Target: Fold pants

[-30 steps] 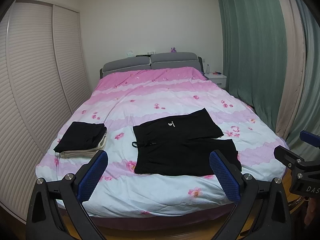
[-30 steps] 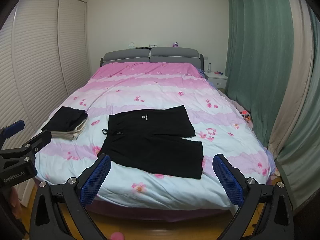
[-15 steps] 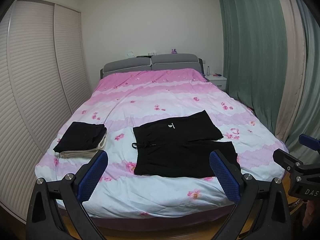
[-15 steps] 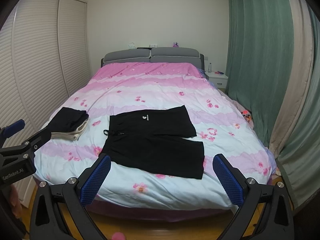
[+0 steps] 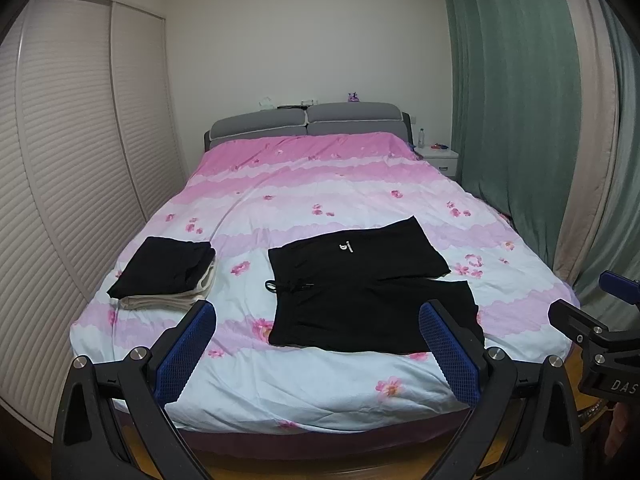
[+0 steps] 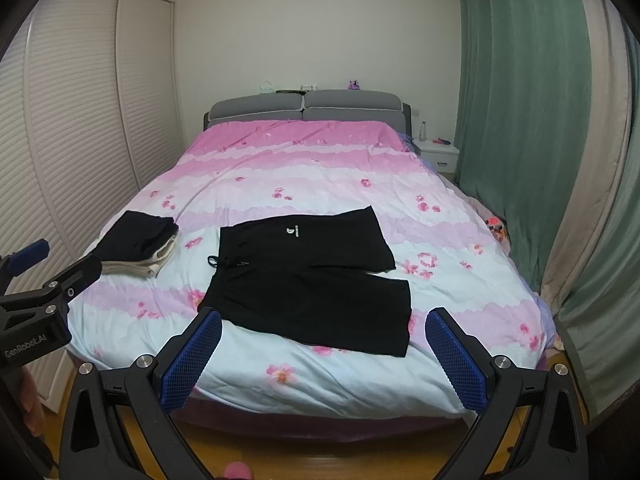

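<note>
Bed with pink floral cover; black shorts flat, folded clothes stack beside

Matt black cloth is seen in the shorts, lying smooth on the bed cover, a soft printed cloth. Blue pads with a rough gridded texture are fitted to matt black plastic fingers with bright metal screws. Glossy wood flooring is shown at the bottom of the frame.
</note>
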Tool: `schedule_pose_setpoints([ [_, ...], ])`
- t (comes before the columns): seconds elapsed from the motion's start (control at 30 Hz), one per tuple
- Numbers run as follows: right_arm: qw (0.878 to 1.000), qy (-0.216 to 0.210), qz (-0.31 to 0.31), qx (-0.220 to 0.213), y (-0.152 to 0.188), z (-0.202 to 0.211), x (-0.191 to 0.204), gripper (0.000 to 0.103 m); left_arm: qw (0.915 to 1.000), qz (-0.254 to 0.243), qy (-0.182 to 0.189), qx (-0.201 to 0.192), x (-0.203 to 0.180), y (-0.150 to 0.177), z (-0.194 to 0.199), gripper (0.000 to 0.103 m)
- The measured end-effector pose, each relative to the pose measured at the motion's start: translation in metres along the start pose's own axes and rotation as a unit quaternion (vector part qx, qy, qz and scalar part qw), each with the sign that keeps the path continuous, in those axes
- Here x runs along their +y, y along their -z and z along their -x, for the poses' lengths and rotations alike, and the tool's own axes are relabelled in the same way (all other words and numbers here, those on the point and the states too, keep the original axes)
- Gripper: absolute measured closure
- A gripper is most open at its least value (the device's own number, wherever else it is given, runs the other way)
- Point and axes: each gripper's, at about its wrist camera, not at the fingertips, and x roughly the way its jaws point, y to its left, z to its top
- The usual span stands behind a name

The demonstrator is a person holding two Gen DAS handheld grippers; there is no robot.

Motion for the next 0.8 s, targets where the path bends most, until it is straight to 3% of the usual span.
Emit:
schedule_pose_setpoints([
  [0.47,0.999,-0.01,-0.008,0.041,0.008,-0.041,0.0,0.0,0.9979,0.006,-0.036,0.053,0.014,0.02,-0.042,0.0],
  [0.7,0.996,-0.02,-0.032,0.085,0.023,-0.097,0.009,0.0,0.9937,0.007,-0.061,0.094,0.044,0.039,-0.103,0.0],
  [0.8,0.994,-0.012,-0.036,0.106,0.028,-0.129,0.015,0.0,0.992,0.006,-0.051,0.115,0.057,0.045,-0.145,0.0],
])
